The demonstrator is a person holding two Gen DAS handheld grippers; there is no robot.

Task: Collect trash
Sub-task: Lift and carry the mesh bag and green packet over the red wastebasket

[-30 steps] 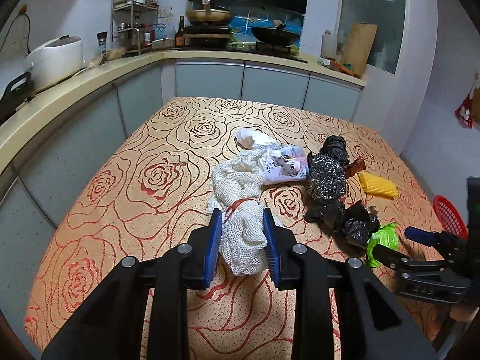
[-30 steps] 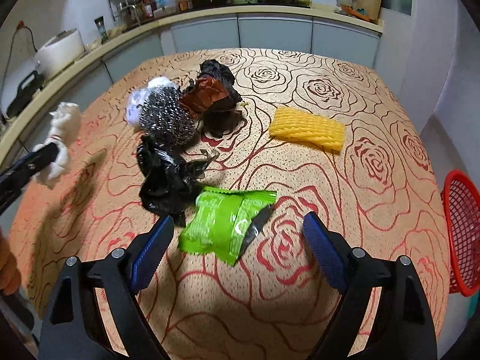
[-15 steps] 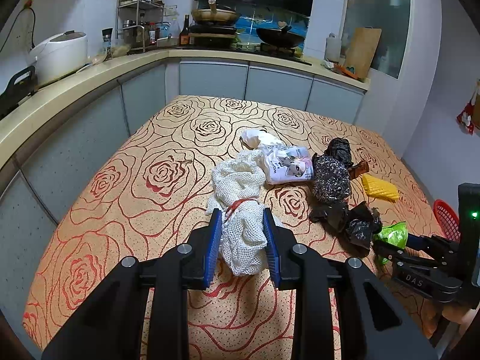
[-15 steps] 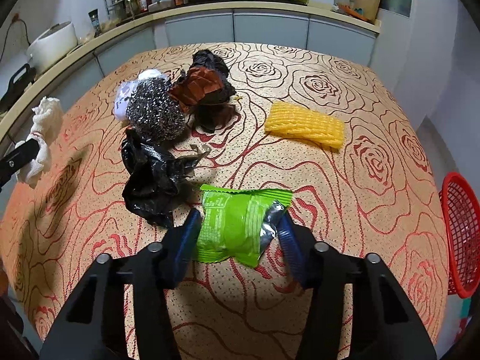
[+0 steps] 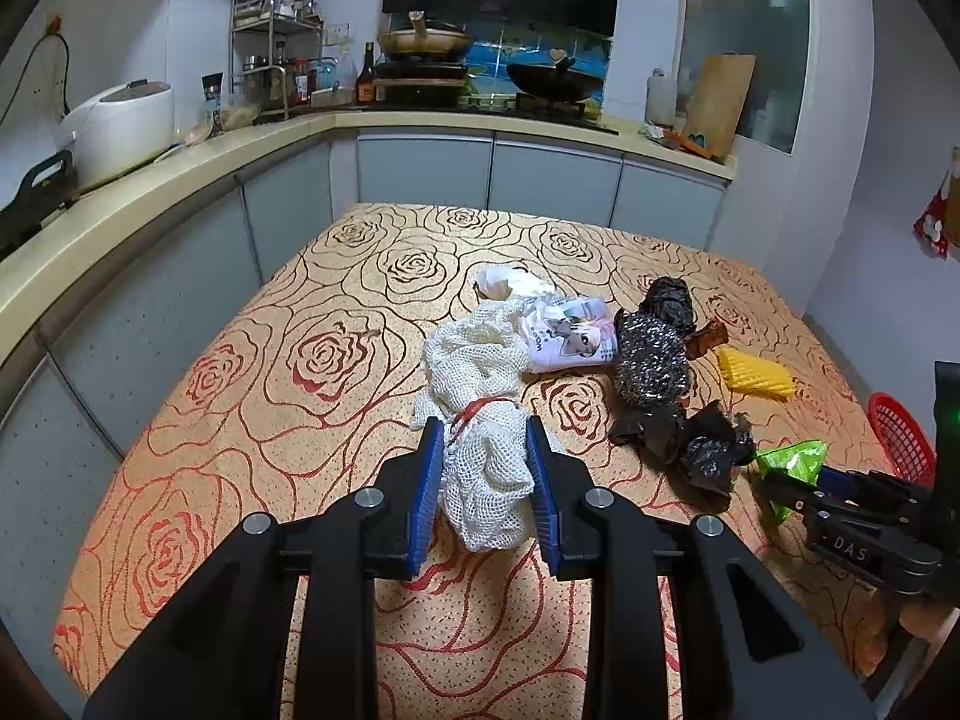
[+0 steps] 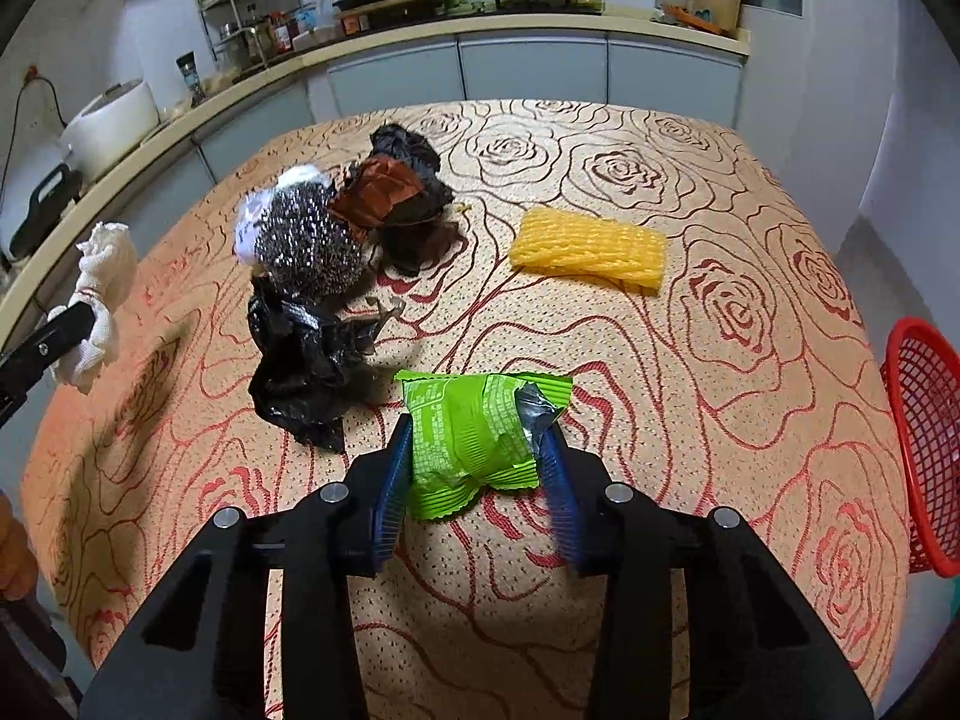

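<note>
The left gripper [image 5: 485, 492] is clamped on a white mesh bag [image 5: 480, 414], whose lower bunch sits squeezed between the blue pads [image 5: 427, 495] while the rest spills toward the far side over the table [image 5: 240, 420]. The right gripper [image 6: 477, 468] pinches a green wrapper [image 6: 474, 432] between its fingers, narrow but not fully shut, and the wrapper looks raised off the rose-patterned cloth (a torn silver edge shows at its right side). Just left of the wrapper lies a crumpled black bag [image 6: 306, 366], and farther off, touching one another, sit a steel scourer [image 6: 309, 246] and a brown-and-black wad [image 6: 399, 204]. A yellow foam net [image 6: 591, 246] lies apart on the right, toward the far side. In the left view a white printed pouch [image 5: 570, 339] rests just beyond the mesh bag, touching the scourer. A red basket [image 6: 924, 420] stands past the table's right edge, near the right gripper.
</note>
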